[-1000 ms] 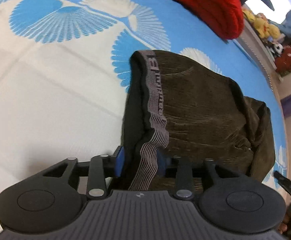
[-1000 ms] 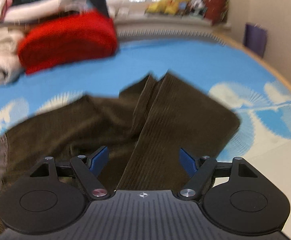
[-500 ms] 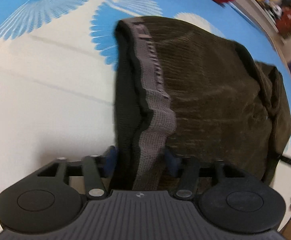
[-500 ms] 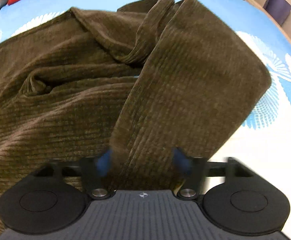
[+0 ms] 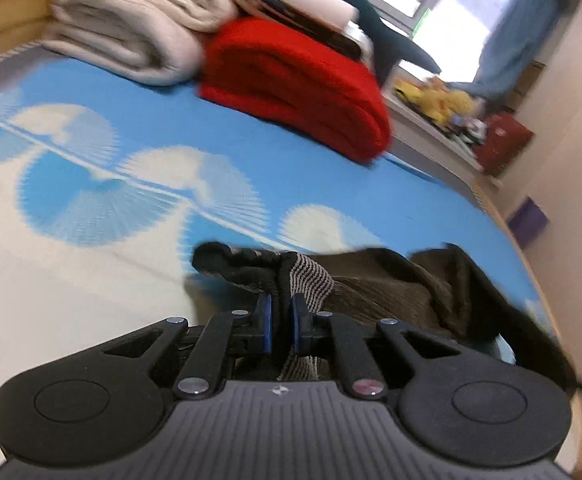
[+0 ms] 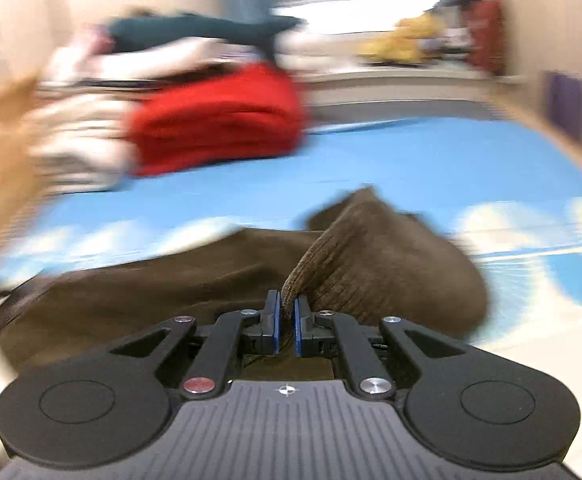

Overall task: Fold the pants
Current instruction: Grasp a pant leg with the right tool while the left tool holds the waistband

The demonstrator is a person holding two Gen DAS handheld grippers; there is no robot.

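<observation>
Corduroy pants (image 6: 219,280) pinched in both hand-held grippers, left (image 5: 281,322) and right (image 6: 287,320).

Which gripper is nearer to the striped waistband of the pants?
Left. The left gripper is shut on the waistband; the right gripper pinches corduroy away from it.

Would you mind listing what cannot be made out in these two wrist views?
- Left wrist: the pants near end, hidden behind the left hand-held gripper.
- Right wrist: the stacked laundry beside the red blanket, smeared by motion blur.
- Right wrist: the windowsill items, blurred and small.
</observation>
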